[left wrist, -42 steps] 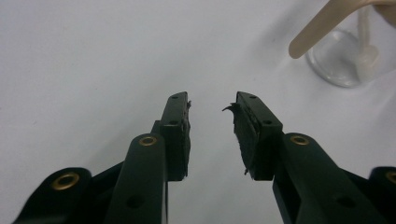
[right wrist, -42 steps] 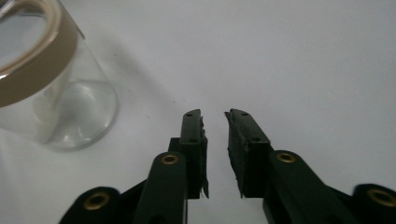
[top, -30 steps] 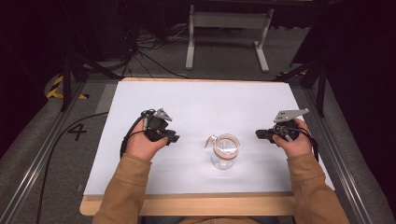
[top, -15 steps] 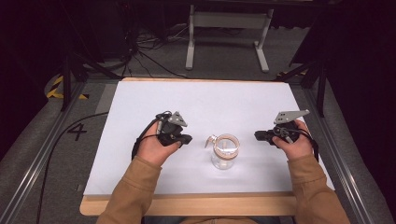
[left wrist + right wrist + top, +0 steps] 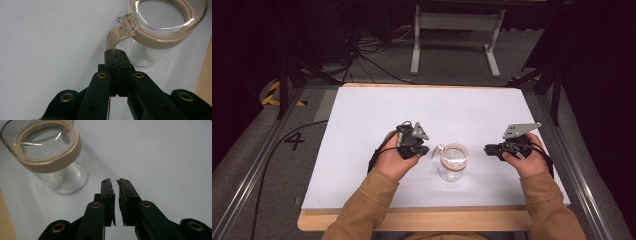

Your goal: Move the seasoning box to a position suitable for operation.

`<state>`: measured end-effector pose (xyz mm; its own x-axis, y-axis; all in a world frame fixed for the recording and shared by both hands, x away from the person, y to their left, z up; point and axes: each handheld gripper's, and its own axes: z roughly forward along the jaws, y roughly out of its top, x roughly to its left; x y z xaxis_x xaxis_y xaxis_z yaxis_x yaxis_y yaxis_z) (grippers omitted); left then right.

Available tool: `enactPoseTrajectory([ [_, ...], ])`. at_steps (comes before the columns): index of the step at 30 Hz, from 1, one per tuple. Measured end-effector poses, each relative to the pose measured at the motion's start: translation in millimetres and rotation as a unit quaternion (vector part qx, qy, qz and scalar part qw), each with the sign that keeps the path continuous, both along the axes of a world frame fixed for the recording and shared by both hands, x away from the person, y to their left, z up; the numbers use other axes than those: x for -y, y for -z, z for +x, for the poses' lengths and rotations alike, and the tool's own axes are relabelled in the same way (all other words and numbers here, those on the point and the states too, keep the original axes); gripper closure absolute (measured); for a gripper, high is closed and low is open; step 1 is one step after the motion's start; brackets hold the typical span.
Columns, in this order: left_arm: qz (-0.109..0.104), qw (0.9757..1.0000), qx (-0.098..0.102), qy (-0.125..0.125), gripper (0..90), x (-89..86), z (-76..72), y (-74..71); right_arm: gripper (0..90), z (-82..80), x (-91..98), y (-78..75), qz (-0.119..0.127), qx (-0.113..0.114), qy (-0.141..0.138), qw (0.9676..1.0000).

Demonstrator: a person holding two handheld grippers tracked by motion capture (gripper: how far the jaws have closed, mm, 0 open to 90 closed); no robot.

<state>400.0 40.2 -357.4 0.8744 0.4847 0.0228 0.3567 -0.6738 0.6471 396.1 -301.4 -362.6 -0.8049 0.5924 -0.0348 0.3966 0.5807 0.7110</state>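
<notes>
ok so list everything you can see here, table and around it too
glass jar: one, clear with a tan band round the open rim, near the front middle of the table, between the two claws
tab: one, tan, sticking out from the jar's band under a clear clip, toward the left claw
table: one, white top with a wooden front edge
metal stand: one, grey, on the floor beyond the table
cables: several, black, on the floor behind and left of the table
left claw: one, black, jaws shut, tips at the tab's end
right claw: one, black, jaws a narrow gap apart, nothing between them, right of the jar
sleeves: two, tan, at the front edge
</notes>
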Motion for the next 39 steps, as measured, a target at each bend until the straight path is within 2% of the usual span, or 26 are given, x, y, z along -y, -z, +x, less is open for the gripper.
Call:
enactPoseTrajectory([
  [3, -0.004, 0.9998, -0.011, -0.015, 89.9, 5.0, 4.9, 10.0, 82.9, -3.1, 1.3, 0.0, -0.002, 0.0, 0.003, 1.0],
  [5, 0.005, 0.9995, -0.029, -0.013, 89.9, 6.9, 9.5, 14.7, 82.7, -4.4, 2.3, 0.7, -0.003, -0.001, 0.004, 1.0],
  [6, 0.013, 0.9988, -0.045, -0.014, 89.9, 8.0, 11.9, 17.9, 82.4, -4.9, 2.8, 1.2, -0.004, 0.0, 0.004, 1.0],
  [7, 0.019, 0.9985, -0.049, -0.016, 89.8, 8.3, 14.7, 21.5, 82.3, -5.6, 3.3, 1.9, -0.004, -0.002, 0.005, 1.0],
  [10, 0.01, 0.9974, -0.069, -0.016, 89.9, 8.1, 20.3, 28.7, 82.3, -5.9, 5.1, 5.2, -0.008, -0.007, 0.01, 0.9999],
  [22, 0.013, 0.998, -0.061, -0.009, 89.9, 15.2, 19.3, 30.6, 81.9, -7.5, 4.4, 7.3, -0.01, -0.008, 0.006, 0.9999],
  [23, 0.019, 0.9978, -0.063, -0.004, 89.8, 15.5, 19.5, 30.6, 81.9, -7.7, 4.0, 7.4, -0.01, -0.008, 0.005, 0.9999],
  [25, 0.017, 0.9979, -0.063, 0.002, 89.8, 16.0, 19.5, 31.4, 81.9, -8.1, 3.6, 7.2, -0.01, -0.009, 0.005, 0.9999],
  [33, 0.016, 0.9985, -0.053, -0.001, 89.9, 18.0, 19.7, 31.6, 81.5, -9.0, 2.9, 7.9, -0.012, -0.009, 0.004, 0.9999],
  [39, 0.01, 0.9989, -0.045, 0.002, 89.9, 22.0, 27.9, 33.0, 81.5, -15.3, -0.1, 11.6, -0.018, -0.009, 0.002, 0.9998],
])
